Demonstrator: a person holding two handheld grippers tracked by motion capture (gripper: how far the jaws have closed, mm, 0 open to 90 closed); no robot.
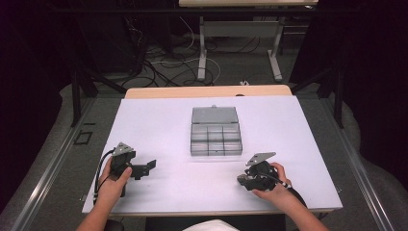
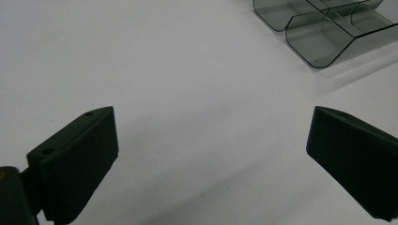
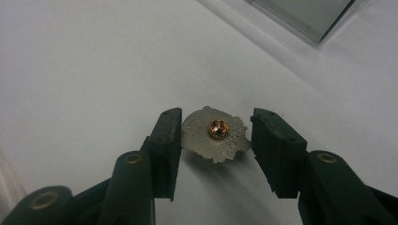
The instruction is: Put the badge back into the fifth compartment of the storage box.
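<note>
A small silver pin badge (image 3: pixel 216 133) with a copper-coloured stud at its centre sits pinched edge-to-edge in the right gripper (image 3: pixel 216 136), back side facing the gripper's camera, w/ faint stamped lettering too small to read. The jaws are clenched on it, one black pad at its 9 o'clock edge, the other at 3 o'clock; it hangs just above the white table cover (image 1: pixel 159 130), a soft shadow under it. In the high view the right gripper (image 1: pixel 242 180) lies at approx. 5 o'clock on the table, held in the person's right hand (image 1: pixel 275 185), jaws pointing toward 9 o'clock; the badge itself is too small to pick out there.

A clear grey plastic organiser box (image 1: pixel 215 137) stands open near the table's centre, at about 11 o'clock from the right gripper and well apart from it, lid flat toward 12 o'clock, compartments toward the person. One corner of the box (image 3: pixel 305 16) shows at 1 o'clock in the right gripper view.

The left gripper (image 1: pixel 150 166), in the left hand (image 1: pixel 113 180) at approx. 7 o'clock on the table, is released: jaws spread wide w/ nothing between, bare cover beneath, compartments of the box (image 2: pixel 328 33) at 1 o'clock in its own view. Floor cables and table legs lie beyond at 12 o'clock.
</note>
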